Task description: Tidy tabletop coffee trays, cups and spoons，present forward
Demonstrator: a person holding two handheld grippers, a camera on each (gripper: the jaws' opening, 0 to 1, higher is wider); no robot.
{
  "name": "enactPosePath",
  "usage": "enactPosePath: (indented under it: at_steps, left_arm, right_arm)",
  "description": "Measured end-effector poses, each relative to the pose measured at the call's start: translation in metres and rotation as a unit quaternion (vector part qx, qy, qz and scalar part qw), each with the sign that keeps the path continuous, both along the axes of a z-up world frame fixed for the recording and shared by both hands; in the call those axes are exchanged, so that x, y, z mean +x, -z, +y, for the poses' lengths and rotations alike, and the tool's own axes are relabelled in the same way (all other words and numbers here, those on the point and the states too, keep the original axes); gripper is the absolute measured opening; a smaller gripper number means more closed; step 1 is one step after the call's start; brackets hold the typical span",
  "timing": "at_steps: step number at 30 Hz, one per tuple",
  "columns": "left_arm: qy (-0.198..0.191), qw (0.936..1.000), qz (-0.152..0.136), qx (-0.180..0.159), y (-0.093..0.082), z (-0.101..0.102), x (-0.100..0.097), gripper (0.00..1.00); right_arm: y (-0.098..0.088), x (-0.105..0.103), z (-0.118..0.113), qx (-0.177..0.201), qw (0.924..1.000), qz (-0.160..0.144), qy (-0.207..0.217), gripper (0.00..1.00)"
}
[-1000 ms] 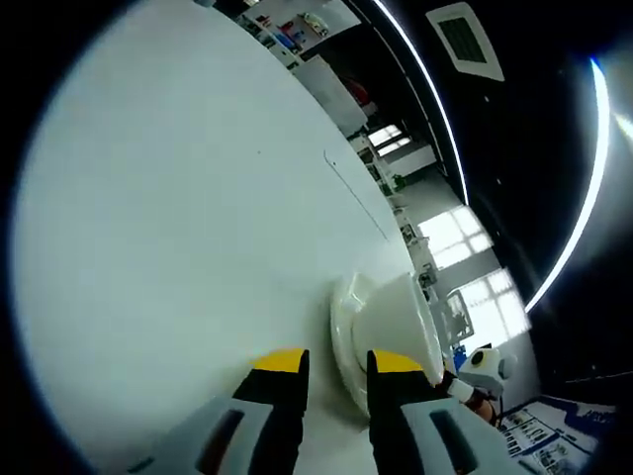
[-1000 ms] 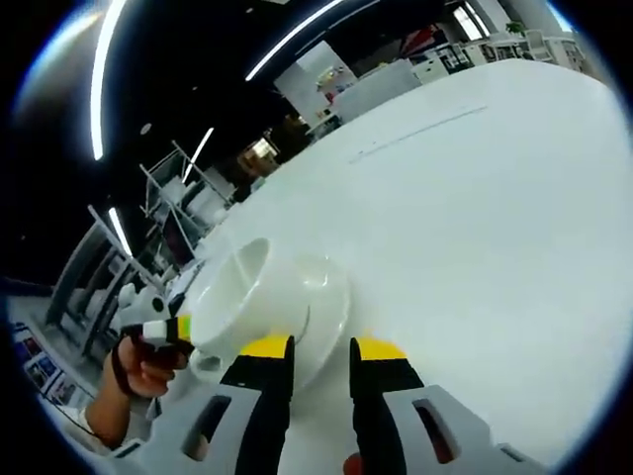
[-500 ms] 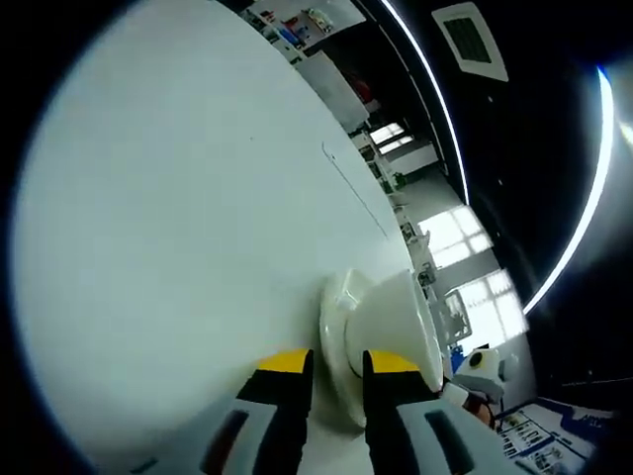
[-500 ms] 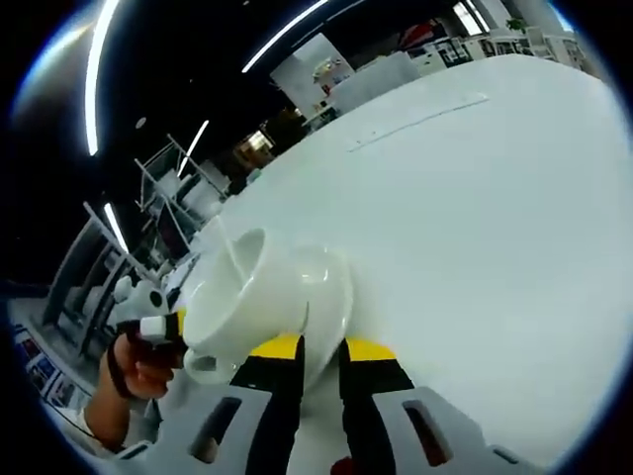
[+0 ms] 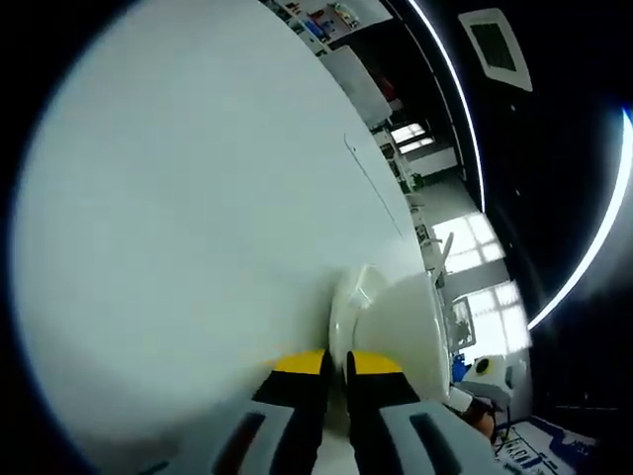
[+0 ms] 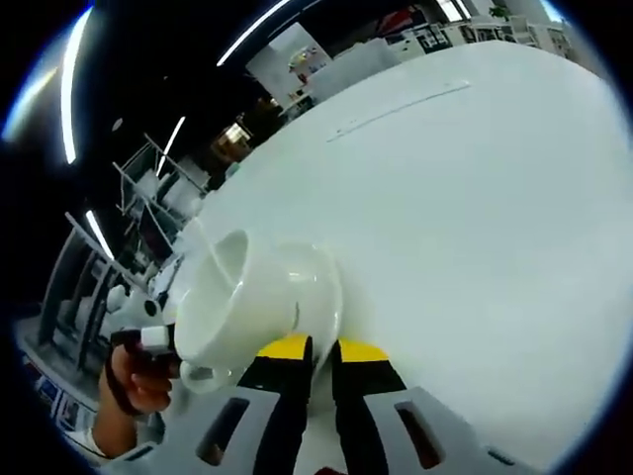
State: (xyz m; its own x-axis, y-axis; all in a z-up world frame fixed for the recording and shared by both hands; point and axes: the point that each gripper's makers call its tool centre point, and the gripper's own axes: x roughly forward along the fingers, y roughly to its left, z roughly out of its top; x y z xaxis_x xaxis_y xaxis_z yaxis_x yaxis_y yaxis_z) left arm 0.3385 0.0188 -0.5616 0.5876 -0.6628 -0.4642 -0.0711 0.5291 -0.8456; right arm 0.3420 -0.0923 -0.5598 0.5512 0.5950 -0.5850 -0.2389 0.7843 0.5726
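Observation:
A white cup stands on a white saucer on the white table. My right gripper is shut on the near rim of the saucer. The cup's handle points to the left of that view. In the left gripper view the same saucer and cup sit just beyond my left gripper, whose jaws are shut on the saucer's rim from the opposite side. The left gripper also appears past the cup, held by a hand.
The white table stretches wide and bare beyond the saucer, with a thin seam line across it. Shelves and racks stand past the table's edge. The right gripper peeks from behind the cup.
Both pairs of jaws have narrowed from a wide gap to a pinch on the saucer's rim. Cup and saucer sit closer and larger in both views.

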Motion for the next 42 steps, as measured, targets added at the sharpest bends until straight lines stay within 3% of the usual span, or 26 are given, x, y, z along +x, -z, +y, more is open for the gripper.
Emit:
enactPosePath:
  at_steps: [7, 9, 17, 30, 42]
  left_arm:
    - [-0.009, 0.9999, 0.013, 0.002, 0.000, 0.000, -0.001, 0.09]
    - [-0.011, 0.9998, 0.016, 0.004, 0.000, 0.001, -0.001, 0.08]
    - [-0.004, 0.9996, 0.014, 0.025, -0.002, 0.000, -0.002, 0.07]
    - [-0.003, 0.9992, 0.035, 0.018, 0.000, 0.002, 0.001, 0.06]
    - [-0.003, 0.9995, 0.026, 0.016, -0.016, 0.004, 0.023, 0.06]
  right_arm:
    - [0.000, 0.001, 0.000, 0.005, 1.0000, 0.000, 0.006, 0.08]
    - [0.001, 0.001, -0.001, 0.015, 0.9997, 0.014, 0.012, 0.07]
    - [-0.001, 0.000, -0.001, 0.012, 0.9995, 0.020, 0.021, 0.06]
    - [-0.001, 0.001, -0.002, 0.026, 0.9984, 0.042, 0.029, 0.05]
    - [-0.020, 0.027, 0.002, 0.032, 0.9986, 0.026, 0.033, 0.05]
